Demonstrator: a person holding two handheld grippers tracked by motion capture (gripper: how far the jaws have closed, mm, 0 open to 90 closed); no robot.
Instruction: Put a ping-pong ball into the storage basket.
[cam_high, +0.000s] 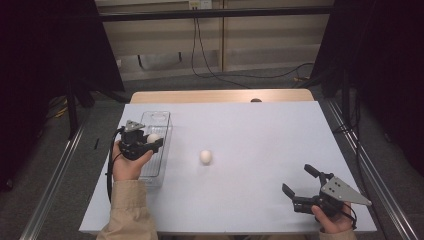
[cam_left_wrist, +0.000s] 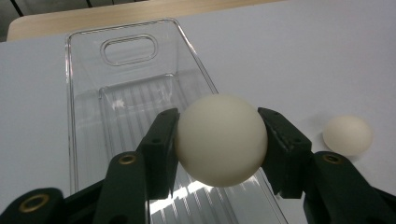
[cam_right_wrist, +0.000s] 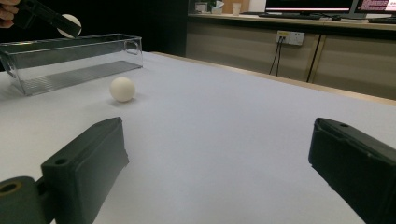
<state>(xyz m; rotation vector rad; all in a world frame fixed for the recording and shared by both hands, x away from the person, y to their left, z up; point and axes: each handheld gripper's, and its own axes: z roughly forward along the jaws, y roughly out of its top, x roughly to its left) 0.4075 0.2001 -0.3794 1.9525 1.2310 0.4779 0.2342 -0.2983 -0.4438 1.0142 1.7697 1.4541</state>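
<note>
Eggs are my job here, and I read the scene from the left of the high view across. At the left, my left gripper (cam_high: 148, 143) is clamped on the held egg (cam_high: 152, 138), which hangs over the clear bin (cam_high: 159, 119); in the left gripper view the egg (cam_left_wrist: 220, 140) sits squarely between the two black pads above the bin's ribbed floor (cam_left_wrist: 121, 107). Near the middle of the frame a second egg (cam_high: 205, 156) lies loose on the white surface (cam_high: 260, 140), well apart from the bin. At the lower right my right gripper (cam_high: 299, 181) rests with its jaws apart and nothing between them. As I judge it, the risk is at the release: let go from this height and the egg could crack on the hard plastic or roll against the bin wall, and squeezing harder could break the shell. The loose egg could roll if the surface is bumped. I can read no brand or label on the bin or eggs; the screens far back in the right gripper view are too small to read.
</note>
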